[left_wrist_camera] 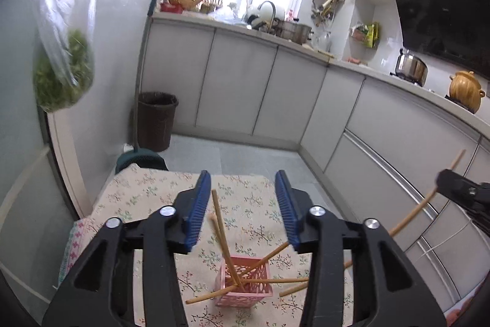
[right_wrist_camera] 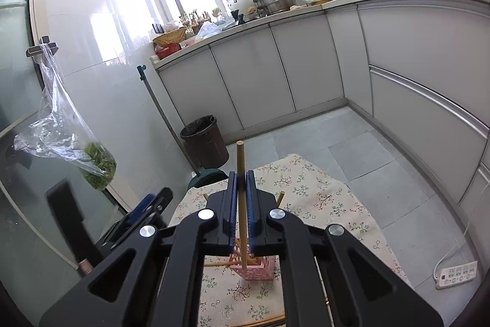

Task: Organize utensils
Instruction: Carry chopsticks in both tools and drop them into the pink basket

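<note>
Pink basket (left_wrist_camera: 243, 281) on flowered tablecloth (left_wrist_camera: 147, 192), several chopsticks leaning inside; left gripper (left_wrist_camera: 243, 198) apart, empty; right gripper (right_wrist_camera: 242, 198) clamped on upright chopstick (right_wrist_camera: 241, 173) above basket: lower tip squarely through opening, keep vertical, release late.

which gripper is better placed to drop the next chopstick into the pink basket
Right. The right gripper is shut on a chopstick, its lower end over the pink basket. The left gripper is open and empty.

No text, label, brand, number or sign is legible in either view.
</note>
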The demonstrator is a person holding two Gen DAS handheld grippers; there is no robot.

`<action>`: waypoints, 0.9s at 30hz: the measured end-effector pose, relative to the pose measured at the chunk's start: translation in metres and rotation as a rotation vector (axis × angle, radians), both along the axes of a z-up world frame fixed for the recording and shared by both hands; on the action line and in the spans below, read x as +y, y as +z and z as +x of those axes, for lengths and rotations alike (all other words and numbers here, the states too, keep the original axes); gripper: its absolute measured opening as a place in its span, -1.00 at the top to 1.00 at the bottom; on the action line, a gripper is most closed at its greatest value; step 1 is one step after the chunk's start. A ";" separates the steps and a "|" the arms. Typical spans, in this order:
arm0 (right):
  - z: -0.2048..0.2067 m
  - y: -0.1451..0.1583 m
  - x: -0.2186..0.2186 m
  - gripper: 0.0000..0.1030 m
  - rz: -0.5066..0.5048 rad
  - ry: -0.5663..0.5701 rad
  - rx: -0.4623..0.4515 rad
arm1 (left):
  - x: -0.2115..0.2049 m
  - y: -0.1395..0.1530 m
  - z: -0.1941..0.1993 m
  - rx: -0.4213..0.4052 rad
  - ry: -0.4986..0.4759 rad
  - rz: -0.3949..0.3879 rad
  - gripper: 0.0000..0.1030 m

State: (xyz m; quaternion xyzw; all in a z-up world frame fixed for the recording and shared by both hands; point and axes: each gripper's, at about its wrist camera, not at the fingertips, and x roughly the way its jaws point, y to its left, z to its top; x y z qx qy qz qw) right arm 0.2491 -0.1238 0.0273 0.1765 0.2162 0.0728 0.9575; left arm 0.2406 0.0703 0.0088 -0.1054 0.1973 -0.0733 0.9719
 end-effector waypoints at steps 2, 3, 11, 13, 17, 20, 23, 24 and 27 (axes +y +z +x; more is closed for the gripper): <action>0.005 -0.002 0.003 0.89 0.002 0.000 -0.003 | 0.005 0.008 -0.008 -0.009 0.015 0.004 0.16; 0.007 -0.002 0.004 0.89 0.004 -0.001 -0.006 | 0.010 0.012 -0.012 -0.011 0.026 0.001 0.16; 0.018 0.001 0.017 0.89 -0.013 -0.011 -0.039 | 0.051 0.022 -0.044 0.041 0.162 -0.025 -0.23; 0.024 -0.001 0.020 0.89 -0.021 -0.013 -0.028 | 0.058 0.017 -0.048 0.063 0.189 -0.026 -0.23; 0.040 -0.018 0.027 0.89 -0.042 -0.022 -0.002 | 0.064 0.015 -0.047 0.083 0.200 -0.037 -0.25; 0.053 -0.036 0.033 0.89 -0.056 -0.025 0.013 | 0.067 0.013 -0.045 0.091 0.197 -0.043 -0.35; 0.063 -0.055 0.042 0.89 -0.068 -0.003 0.021 | 0.063 0.007 -0.042 0.109 0.195 -0.026 -0.39; 0.066 -0.060 0.046 0.88 -0.072 0.016 0.032 | 0.062 0.005 -0.041 0.116 0.194 -0.018 -0.39; 0.066 -0.071 0.054 0.71 -0.090 0.036 0.045 | 0.059 0.006 -0.042 0.115 0.189 -0.008 -0.39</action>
